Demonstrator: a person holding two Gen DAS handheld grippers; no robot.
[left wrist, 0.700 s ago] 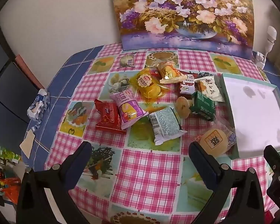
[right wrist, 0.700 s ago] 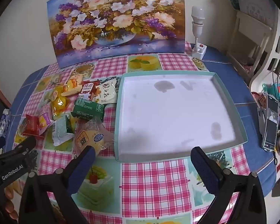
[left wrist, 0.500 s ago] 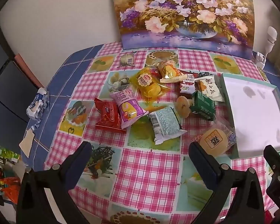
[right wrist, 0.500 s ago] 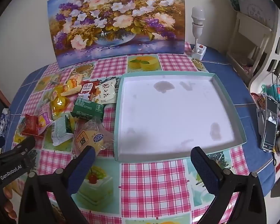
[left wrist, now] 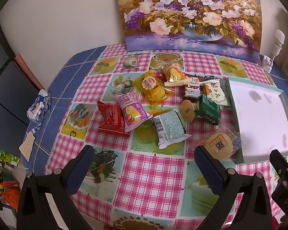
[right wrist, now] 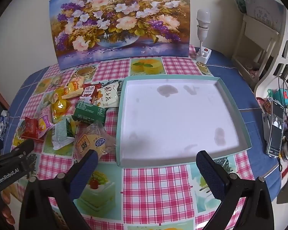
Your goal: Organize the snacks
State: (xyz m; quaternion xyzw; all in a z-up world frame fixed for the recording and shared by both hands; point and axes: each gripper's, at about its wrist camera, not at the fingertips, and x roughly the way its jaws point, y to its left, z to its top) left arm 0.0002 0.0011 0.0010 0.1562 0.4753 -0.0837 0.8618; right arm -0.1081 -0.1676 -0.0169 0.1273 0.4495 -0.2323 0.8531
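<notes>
Both grippers spread, empty: we lower the left gripper (left wrist: 144,170) onto the round pastry packet (left wrist: 219,145) beside its right finger, then carry it past the right gripper (right wrist: 146,169) into the tray (right wrist: 245,134).

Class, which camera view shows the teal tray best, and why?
The right wrist view: the whole teal tray shows there, all four walls and its bare white, stained floor. The left wrist view catches only part of the tray at the picture's right edge, with its near corner behind the other gripper.
</notes>
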